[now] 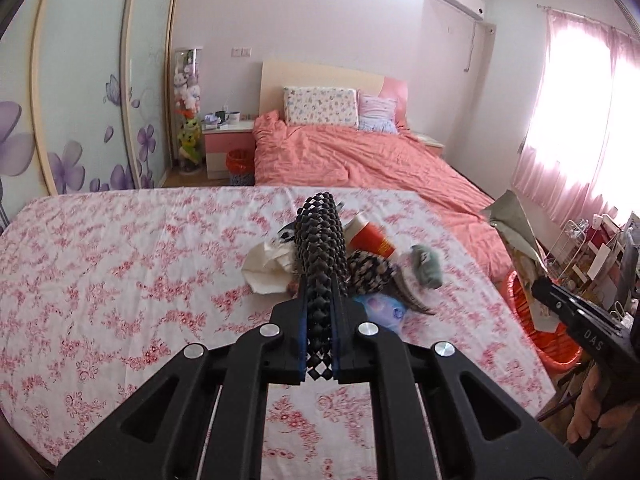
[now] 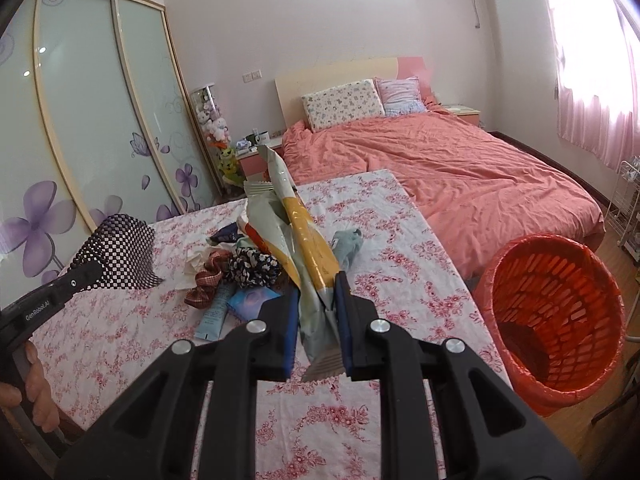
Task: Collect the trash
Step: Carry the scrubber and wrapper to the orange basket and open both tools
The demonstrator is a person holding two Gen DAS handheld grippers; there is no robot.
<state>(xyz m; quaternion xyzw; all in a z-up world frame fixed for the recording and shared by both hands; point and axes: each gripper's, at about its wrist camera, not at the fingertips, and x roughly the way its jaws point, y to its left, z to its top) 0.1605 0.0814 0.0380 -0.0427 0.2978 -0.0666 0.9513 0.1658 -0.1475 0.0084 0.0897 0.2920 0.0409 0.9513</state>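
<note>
A: What could have gone wrong from there?

B: A long, crinkled wrapper (image 2: 308, 248) was pinched near its lower end by the right gripper (image 2: 318, 300), most of its length left standing free above the jaws. It could have been let slip, or caught on the rim of the red bin (image 2: 560, 308) beside the table, had it been swung across carelessly. A black checked mesh piece (image 1: 320, 248) was clamped flat between the pressed-together jaws of the left gripper (image 1: 320, 300). It may not have been trash at all, so it could have been binned by mistake.

A: And the rest of the trash?

B: It was left heaped on the flowered tablecloth (image 1: 120, 260): crumpled tissue (image 1: 264, 264), an orange tube (image 1: 370, 238), scrunchies and a blue packet.

A: What was hard to make out?

B: Much of the heap was hidden behind the mesh in the left view, the bin's bottom was lost in shadow, and the print on the wrapper could not be read
</note>
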